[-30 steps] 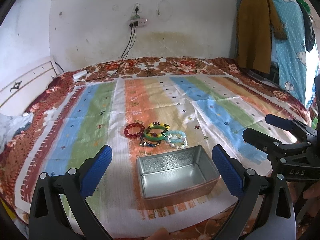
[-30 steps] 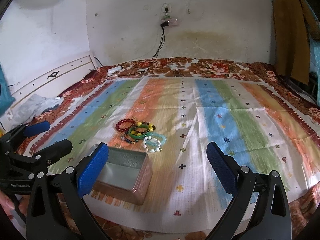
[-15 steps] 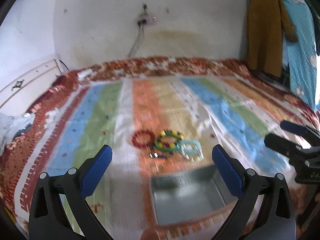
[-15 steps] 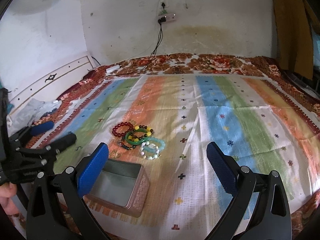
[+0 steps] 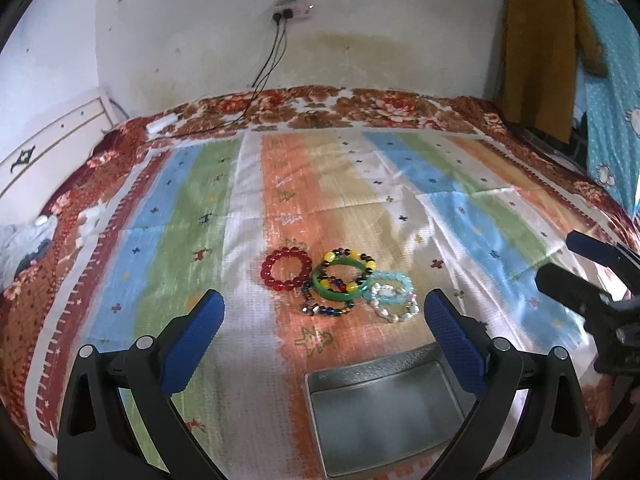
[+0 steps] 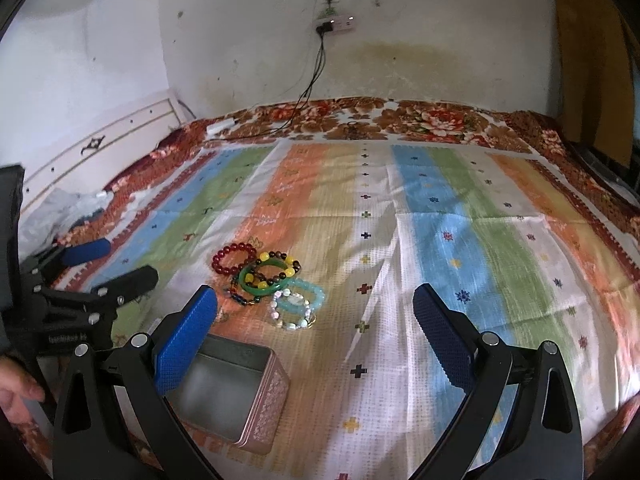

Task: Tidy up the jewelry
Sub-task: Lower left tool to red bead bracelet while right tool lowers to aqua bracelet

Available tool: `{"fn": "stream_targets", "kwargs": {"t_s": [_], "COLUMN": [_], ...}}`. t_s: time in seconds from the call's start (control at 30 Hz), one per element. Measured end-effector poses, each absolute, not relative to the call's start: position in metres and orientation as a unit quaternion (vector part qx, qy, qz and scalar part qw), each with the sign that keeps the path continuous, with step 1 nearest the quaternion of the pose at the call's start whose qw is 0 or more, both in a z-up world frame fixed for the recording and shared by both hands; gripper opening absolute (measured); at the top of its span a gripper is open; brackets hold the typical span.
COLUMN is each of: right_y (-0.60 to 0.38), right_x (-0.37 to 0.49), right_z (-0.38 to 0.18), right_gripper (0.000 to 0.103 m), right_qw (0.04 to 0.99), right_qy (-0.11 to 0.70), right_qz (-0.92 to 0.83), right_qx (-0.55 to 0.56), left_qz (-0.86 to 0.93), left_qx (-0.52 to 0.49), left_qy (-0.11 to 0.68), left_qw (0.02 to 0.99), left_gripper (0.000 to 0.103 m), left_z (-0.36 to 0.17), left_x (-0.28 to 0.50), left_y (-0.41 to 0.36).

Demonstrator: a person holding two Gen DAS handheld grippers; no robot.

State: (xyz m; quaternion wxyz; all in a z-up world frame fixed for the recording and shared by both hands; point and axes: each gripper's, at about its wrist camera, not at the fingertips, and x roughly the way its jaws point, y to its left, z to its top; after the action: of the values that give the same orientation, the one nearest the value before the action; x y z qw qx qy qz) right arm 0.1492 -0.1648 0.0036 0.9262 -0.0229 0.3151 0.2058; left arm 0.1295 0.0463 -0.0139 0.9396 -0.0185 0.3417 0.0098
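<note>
Lying in a tangled cluster on the striped bedspread (image 5: 280, 208), the bracelets (image 5: 340, 284) sat just beyond the open metal tin (image 5: 384, 412), which held nothing, so we judged all the sorting left to do. We held our left gripper (image 5: 324, 324) and right gripper (image 6: 316, 316) with jaws spread wide, both empty.

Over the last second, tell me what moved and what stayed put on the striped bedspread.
Both handheld grippers advanced toward the pile of beaded bracelets: the left gripper also swung left, so the open rectangular metal tin now sits lower right in its view. The right gripper closed in too. Nothing was grasped or released. Bracelets and tin lie unmoved, both grippers open.
</note>
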Motion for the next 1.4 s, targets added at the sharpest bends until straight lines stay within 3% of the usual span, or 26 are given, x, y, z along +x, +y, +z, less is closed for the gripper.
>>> {"fn": "stream_targets", "kwargs": {"t_s": [1.4], "right_y": [-0.131], "right_x": [0.249], "right_z": [-0.039], "right_gripper": [0.099], "right_qw": [0.871], "right_qy": [0.447], "right_qz": [0.200], "right_qx": [-0.043], "left_qz": [0.062], "left_qx": [-0.054], "left_qy": [0.430], "left_qw": [0.899], "left_gripper": [0.097], "left_z": [-0.041], "left_x": [0.225], "left_y": [0.101]}}
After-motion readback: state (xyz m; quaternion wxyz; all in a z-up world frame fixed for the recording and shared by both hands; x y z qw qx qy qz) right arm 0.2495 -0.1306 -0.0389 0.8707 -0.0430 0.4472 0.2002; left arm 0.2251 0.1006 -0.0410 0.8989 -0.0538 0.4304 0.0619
